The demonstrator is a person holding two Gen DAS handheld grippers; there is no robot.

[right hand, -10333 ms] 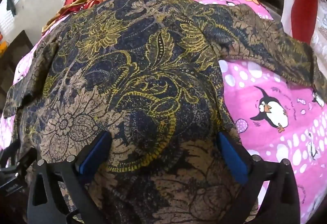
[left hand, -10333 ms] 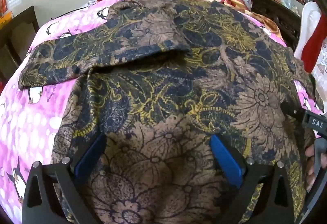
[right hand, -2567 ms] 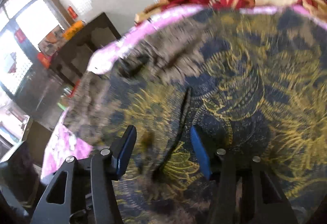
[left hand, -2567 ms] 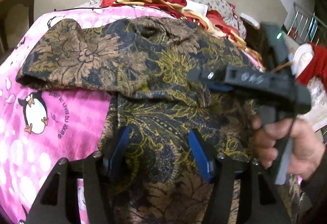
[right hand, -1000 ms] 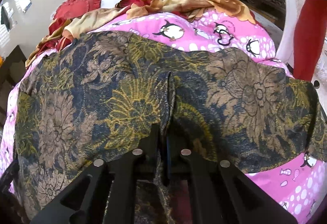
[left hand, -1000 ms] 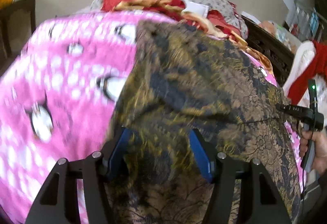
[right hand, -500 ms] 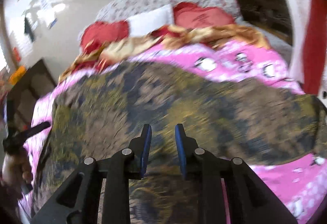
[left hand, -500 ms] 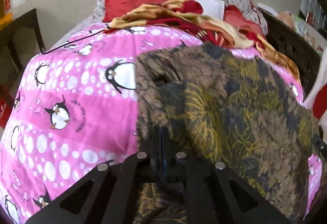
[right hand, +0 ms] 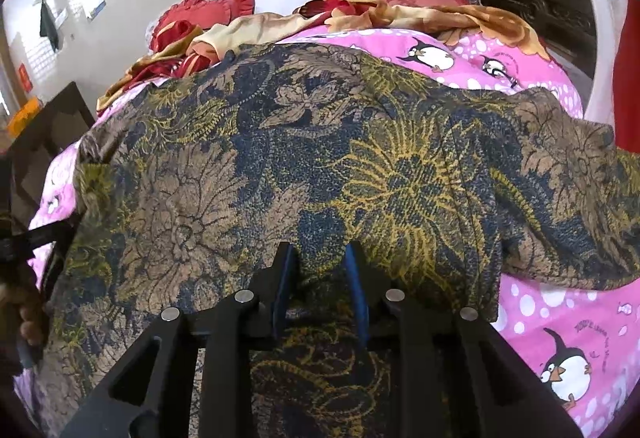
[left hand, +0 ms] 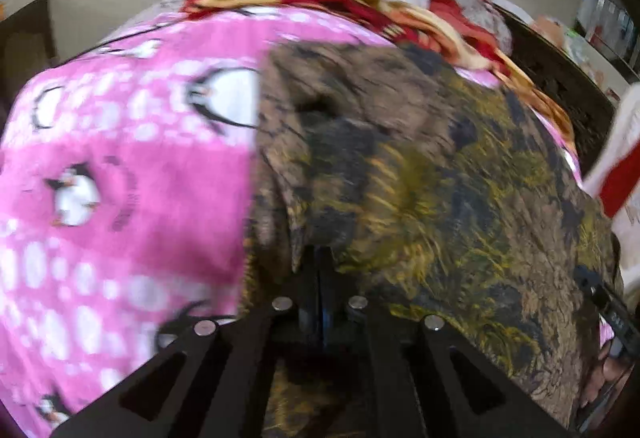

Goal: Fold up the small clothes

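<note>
Since a second ago: left sleeve flipped over onto the batik shirt point(right hand: 280, 174), bare pink bedspread point(left hand: 120, 198) showing where it lay. Left tongs point(left hand: 319, 258) gone from wide apart to clenched on a fold at the shirt's left edge. Right tongs point(right hand: 319, 258) just been opening, blue pads slightly apart over the shirt's near middle, cloth below them but not pinched. Shirt spread flat across the bedspread, right sleeve still sticking out sideways, its edge lying on pink. Plenty of open bedspread left of the shirt and at its near right corner. Beyond the shirt's collar end, a heap of red and gold cloth point(right hand: 360, 18) crowding that side.
</note>
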